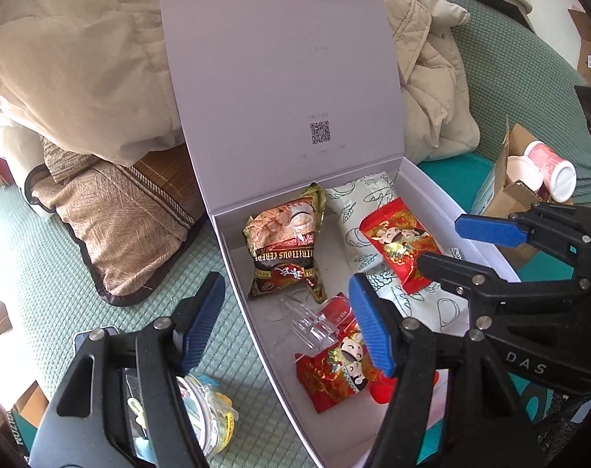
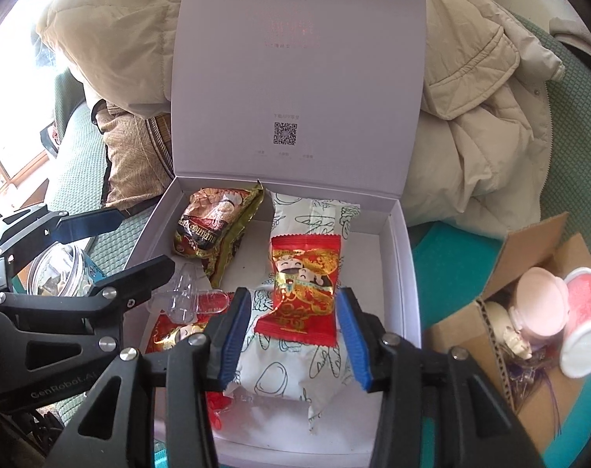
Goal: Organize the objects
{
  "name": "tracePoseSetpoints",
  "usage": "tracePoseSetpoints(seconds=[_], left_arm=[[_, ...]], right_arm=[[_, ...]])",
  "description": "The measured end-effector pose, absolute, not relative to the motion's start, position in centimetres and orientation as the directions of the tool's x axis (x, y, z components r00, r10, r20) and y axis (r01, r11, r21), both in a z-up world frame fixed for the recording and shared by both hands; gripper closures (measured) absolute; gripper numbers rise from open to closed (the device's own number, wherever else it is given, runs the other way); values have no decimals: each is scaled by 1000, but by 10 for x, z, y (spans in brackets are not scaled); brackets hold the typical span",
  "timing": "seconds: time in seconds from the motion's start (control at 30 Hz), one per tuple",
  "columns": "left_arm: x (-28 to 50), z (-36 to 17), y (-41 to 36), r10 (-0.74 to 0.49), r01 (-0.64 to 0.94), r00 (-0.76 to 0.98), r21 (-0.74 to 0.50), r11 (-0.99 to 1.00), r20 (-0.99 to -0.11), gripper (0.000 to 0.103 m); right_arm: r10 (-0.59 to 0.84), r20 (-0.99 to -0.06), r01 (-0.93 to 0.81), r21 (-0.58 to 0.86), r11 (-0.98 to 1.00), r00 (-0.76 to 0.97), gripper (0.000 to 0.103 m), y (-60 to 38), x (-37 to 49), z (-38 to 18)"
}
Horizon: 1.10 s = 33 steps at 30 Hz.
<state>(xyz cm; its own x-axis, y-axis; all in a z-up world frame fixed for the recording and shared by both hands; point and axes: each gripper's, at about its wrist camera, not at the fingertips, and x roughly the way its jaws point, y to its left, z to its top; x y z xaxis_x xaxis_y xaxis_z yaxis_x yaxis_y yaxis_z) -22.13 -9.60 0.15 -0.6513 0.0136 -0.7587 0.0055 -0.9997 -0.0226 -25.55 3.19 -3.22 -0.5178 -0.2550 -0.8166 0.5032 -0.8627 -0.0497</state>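
A white gift box (image 2: 406, 273) stands on the green cover with its lid up. Inside lie a brown-and-gold cereal packet (image 2: 213, 230), a white packet with line drawings (image 2: 311, 210), a red packet (image 2: 303, 280) on top of it, a second red packet (image 1: 334, 370) and a clear plastic piece (image 1: 311, 319). My right gripper (image 2: 293, 337) hangs open over the white packet, its blue pads clear of both packets. My left gripper (image 1: 287, 323) is open and straddles the box's left wall, with nothing held. A clear jar (image 1: 201, 417) sits under its left finger, outside the box.
A cardboard box (image 2: 529, 257) with pink-capped bottles (image 2: 580, 323) stands to the right of the gift box. A beige jacket (image 2: 478, 124) is piled behind the lid, and a brown cushion (image 1: 116, 226) lies at the left. The green cover (image 1: 41, 280) runs to the left.
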Motion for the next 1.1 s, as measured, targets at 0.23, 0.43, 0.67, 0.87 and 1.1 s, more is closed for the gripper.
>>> tracePoseSetpoints(seconds=[0.23, 0.43, 0.67, 0.87, 1.1], left_arm=[[-209, 23, -103, 30, 15, -676, -54, -998, -736, 29], [-196, 45, -107, 15, 27, -707, -48, -998, -707, 22], [-179, 69, -112, 3, 48, -734, -56, -997, -679, 16], [-161, 88, -115, -30, 80, -749, -44, -996, -662, 11], [-136, 105, -110, -43, 75, -759, -22, -997, -649, 11]], right_arm=[[-266, -793, 501, -57, -864, -549, 54, 35, -243, -11], [-280, -764, 492, -55, -869, -581, 47, 38, -229, 11], [-288, -736, 475, -52, -878, -613, 41, 45, -213, 33], [-293, -695, 454, -55, -889, -657, 40, 51, -192, 56], [-285, -659, 436, -72, -897, -696, 34, 57, -161, 80]])
